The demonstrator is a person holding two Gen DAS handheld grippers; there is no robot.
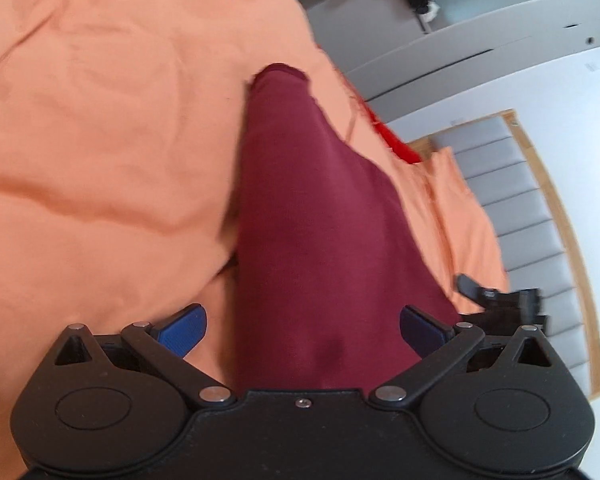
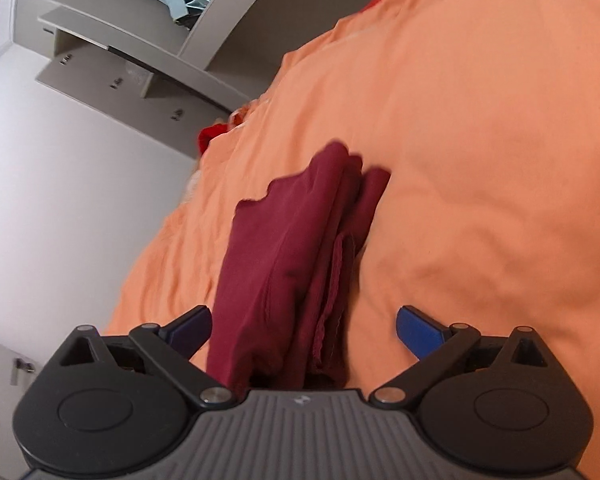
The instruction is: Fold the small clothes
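A dark maroon garment point(image 1: 312, 216) lies folded into a long narrow shape on an orange bedsheet point(image 1: 100, 140). In the right wrist view the garment point(image 2: 292, 248) shows several stacked layers with hemmed edges. My left gripper point(image 1: 302, 326) is open, its blue pads point(image 1: 182, 330) spread wide on either side of the garment's near end. My right gripper point(image 2: 304, 330) is also open, blue pads point(image 2: 418, 330) spread wide, with the garment's other end running under it. Neither holds the cloth. Part of the right gripper point(image 1: 500, 300) shows in the left wrist view.
A red cloth point(image 1: 396, 140) lies at the bed's edge; it also shows in the right wrist view point(image 2: 210, 136). A grey padded bench with a wooden frame point(image 1: 540, 208) stands beside the bed. Grey drawers point(image 2: 112, 76) and a white floor point(image 2: 60, 200) lie beyond.
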